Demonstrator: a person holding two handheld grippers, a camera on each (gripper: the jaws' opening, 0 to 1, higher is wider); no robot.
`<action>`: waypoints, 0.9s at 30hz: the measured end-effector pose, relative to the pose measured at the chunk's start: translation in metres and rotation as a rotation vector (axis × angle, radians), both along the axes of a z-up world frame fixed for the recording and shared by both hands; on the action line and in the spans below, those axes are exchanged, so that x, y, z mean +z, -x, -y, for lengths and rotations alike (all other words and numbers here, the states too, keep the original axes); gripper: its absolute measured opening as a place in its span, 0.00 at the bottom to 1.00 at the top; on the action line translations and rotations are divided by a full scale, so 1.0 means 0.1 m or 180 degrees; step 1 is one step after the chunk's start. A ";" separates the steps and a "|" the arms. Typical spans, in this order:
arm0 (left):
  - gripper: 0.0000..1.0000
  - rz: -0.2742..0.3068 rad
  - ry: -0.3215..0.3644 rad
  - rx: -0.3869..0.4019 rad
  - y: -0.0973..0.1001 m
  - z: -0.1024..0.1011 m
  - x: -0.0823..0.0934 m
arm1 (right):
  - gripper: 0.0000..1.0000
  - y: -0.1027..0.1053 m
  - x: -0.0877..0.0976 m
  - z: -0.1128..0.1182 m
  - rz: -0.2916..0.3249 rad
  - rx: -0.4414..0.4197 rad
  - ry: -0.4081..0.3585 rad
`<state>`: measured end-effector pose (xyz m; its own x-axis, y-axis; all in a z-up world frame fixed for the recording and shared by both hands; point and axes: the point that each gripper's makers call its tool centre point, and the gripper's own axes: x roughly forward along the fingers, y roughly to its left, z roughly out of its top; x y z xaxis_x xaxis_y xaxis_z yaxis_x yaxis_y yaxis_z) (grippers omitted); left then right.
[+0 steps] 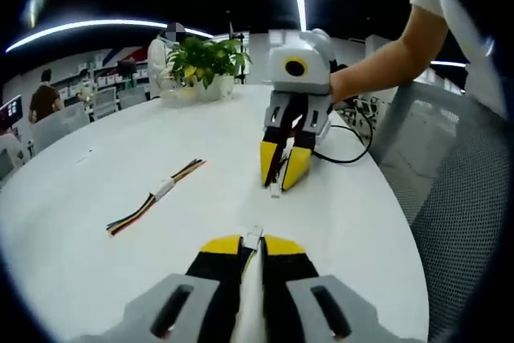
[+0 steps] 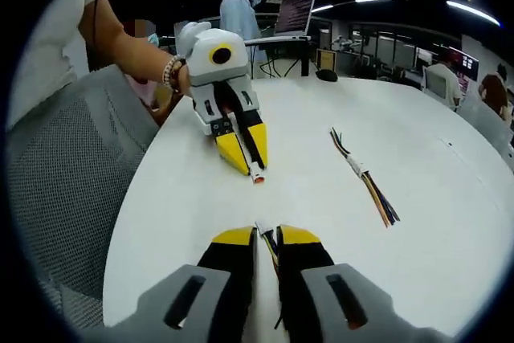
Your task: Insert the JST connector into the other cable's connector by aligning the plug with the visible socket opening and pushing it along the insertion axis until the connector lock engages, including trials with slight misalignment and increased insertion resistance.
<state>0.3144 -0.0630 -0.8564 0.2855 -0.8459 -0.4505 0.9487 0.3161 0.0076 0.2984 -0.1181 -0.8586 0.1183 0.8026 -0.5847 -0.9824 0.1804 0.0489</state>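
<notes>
You are holding the left gripper (image 1: 253,248) at lower centre of the left gripper view, jaws clamped on a small white JST connector (image 1: 254,238). The right gripper (image 2: 266,240), bottom centre of its view, is pinching a white plug with coloured wires (image 2: 264,228). A loose bundle of multicoloured wires (image 1: 155,196) is lying left of centre on the round white counter (image 1: 96,263).

grippers (image 1: 252,248): 2 | connectors (image 1: 253,238): 2 | loose wire bundle (image 1: 157,196): 1 | potted plant (image 1: 205,66): 1 | table (image 1: 96,190): 1
</notes>
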 end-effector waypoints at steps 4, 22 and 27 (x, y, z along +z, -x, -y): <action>0.01 0.0015 -0.0007 -0.0012 0.00 -0.01 0.00 | 0.05 0.00 0.01 0.01 0.0021 0.0000 -0.0012; 0.01 0.0037 0.0062 -0.0048 0.01 0.02 0.12 | 0.03 -0.16 0.18 -0.02 0.0068 -0.0166 -0.0119; 0.01 0.0063 0.0111 -0.0015 -0.01 0.04 0.22 | 0.03 -0.19 0.33 -0.14 0.0151 -0.0157 -0.0188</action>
